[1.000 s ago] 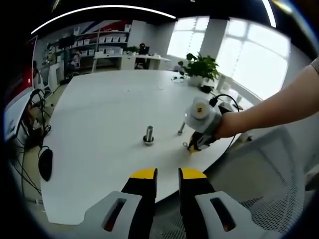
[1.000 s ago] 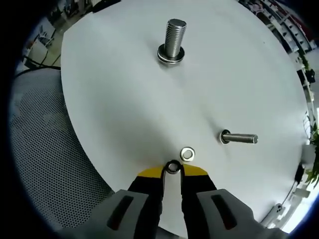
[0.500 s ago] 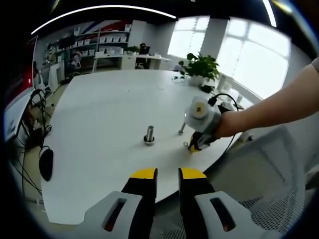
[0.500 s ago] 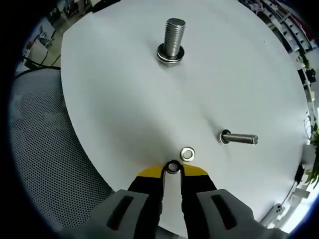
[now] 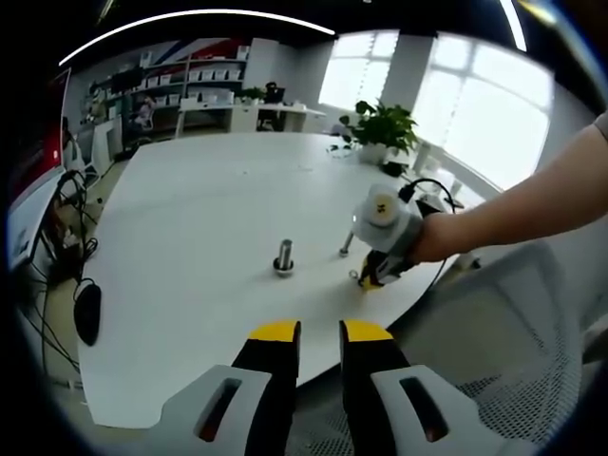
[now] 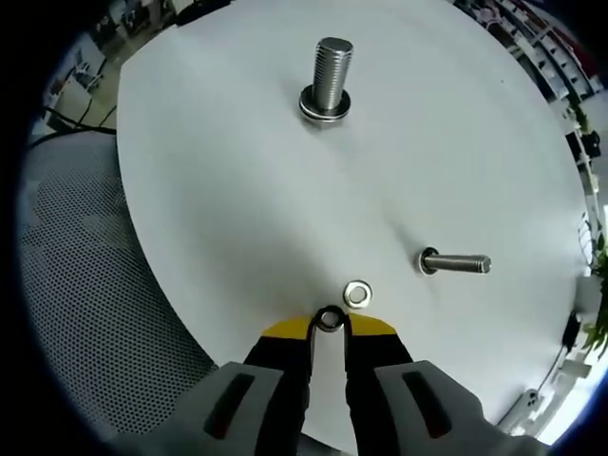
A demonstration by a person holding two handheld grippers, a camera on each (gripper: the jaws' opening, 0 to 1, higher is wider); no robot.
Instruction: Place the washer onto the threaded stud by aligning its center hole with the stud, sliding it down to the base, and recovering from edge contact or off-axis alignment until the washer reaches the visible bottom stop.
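A white round table [image 6: 237, 209] in an office held an upright stud [image 6: 329, 78], a washer already at its base. Near the table edge, well apart from the stud, the right gripper [image 6: 329, 323] pinched a washer [image 6: 329, 319] at its jaw tips, a second washer [image 6: 357, 294] just beyond. The left gripper [image 5: 319, 334] hung off the table, jaws narrow, empty. Carrying the washer flat and centring its hole over the stud would likely avoid edge contact.

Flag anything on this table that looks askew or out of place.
One bolt lies on its side on the white table, while the threaded stud stands upright. A loose washer lies by the right gripper.
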